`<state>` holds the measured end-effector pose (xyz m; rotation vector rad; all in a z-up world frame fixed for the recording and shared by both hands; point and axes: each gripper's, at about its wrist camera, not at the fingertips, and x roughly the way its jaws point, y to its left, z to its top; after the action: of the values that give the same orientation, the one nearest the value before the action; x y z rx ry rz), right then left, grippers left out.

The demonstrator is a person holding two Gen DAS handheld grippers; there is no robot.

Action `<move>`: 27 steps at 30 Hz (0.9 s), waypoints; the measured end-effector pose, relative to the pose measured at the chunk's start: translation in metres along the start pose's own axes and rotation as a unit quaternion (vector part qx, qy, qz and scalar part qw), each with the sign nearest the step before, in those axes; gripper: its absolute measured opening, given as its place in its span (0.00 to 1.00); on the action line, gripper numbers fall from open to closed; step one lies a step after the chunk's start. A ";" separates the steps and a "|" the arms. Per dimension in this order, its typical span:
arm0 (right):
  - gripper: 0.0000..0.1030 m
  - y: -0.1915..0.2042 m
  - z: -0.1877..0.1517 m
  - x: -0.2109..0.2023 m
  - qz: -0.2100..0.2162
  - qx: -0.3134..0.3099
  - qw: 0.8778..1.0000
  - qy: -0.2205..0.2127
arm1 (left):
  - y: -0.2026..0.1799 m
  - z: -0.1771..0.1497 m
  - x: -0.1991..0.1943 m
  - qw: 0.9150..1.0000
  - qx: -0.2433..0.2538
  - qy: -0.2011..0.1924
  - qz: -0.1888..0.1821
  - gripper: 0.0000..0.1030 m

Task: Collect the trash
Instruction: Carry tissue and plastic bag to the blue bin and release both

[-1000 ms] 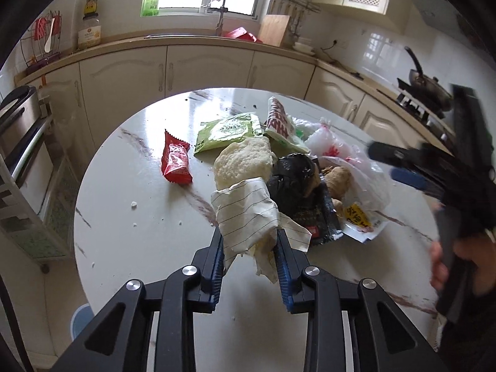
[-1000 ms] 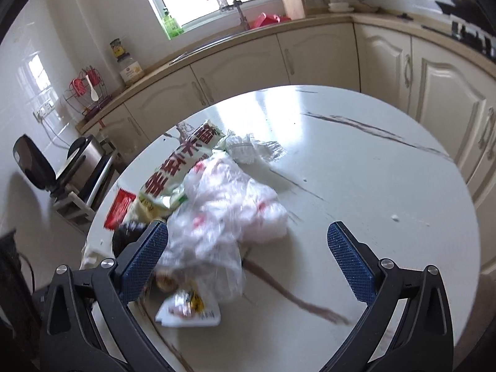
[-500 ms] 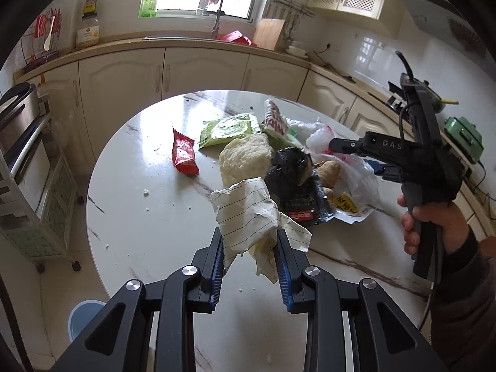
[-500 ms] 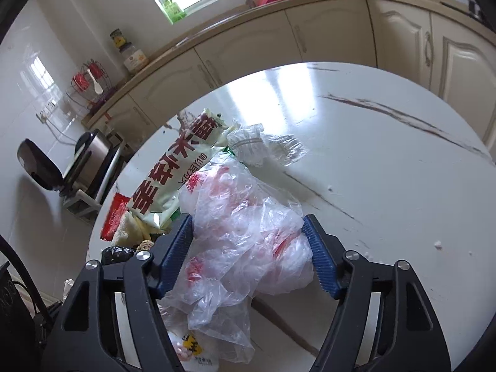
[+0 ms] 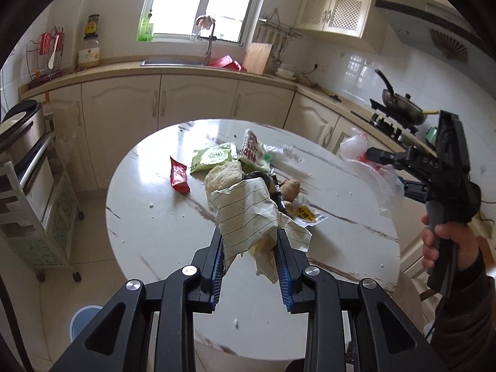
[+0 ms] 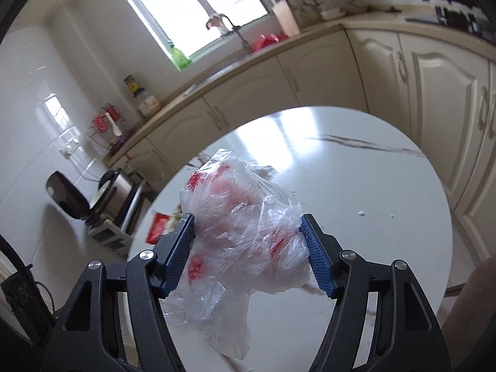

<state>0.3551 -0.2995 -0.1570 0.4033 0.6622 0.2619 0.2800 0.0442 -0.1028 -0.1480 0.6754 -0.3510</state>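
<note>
A round white marble-veined worktop stands before cream kitchen cabinets. Above it, the left hand-held gripper clamps crumpled lined paper. The right hand-held gripper, narrowed halfway, squeezes a clear red-printed plastic bag.

Trash pile blocks table middle; near edge free.

Each camera sits on a gripper and looks forward and down along its two fingers. The left one looks from above at the round worktop, with the window behind. The right one sees the same worktop and window from the other side.
</note>
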 end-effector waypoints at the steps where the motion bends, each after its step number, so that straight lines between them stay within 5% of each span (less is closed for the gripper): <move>1: 0.64 0.013 -0.002 -0.006 0.008 -0.010 1.000 -0.002 | 0.002 -0.002 -0.010 1.000 -0.002 -0.007 0.002 0.26; 8: 0.65 0.140 -0.038 -0.021 0.071 -0.116 0.991 0.003 | 0.041 -0.031 -0.077 0.998 -0.027 -0.034 0.036 0.26; 15: 0.65 0.258 -0.105 0.027 0.131 -0.195 0.971 0.052 | 0.117 -0.081 -0.127 0.992 -0.082 -0.024 0.096 0.26; 22: 0.65 0.325 -0.186 0.113 0.140 -0.241 0.953 0.123 | 0.207 -0.146 -0.140 0.971 -0.161 0.036 0.173 0.26; 27: 0.65 0.341 -0.230 0.178 0.119 -0.262 0.944 0.162 | 0.253 -0.181 -0.115 0.953 -0.218 0.090 0.189 0.26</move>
<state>0.3067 0.1318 -0.2674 -0.0795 0.8340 0.7286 0.1508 0.3182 -0.2377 -0.4035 0.9367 0.1614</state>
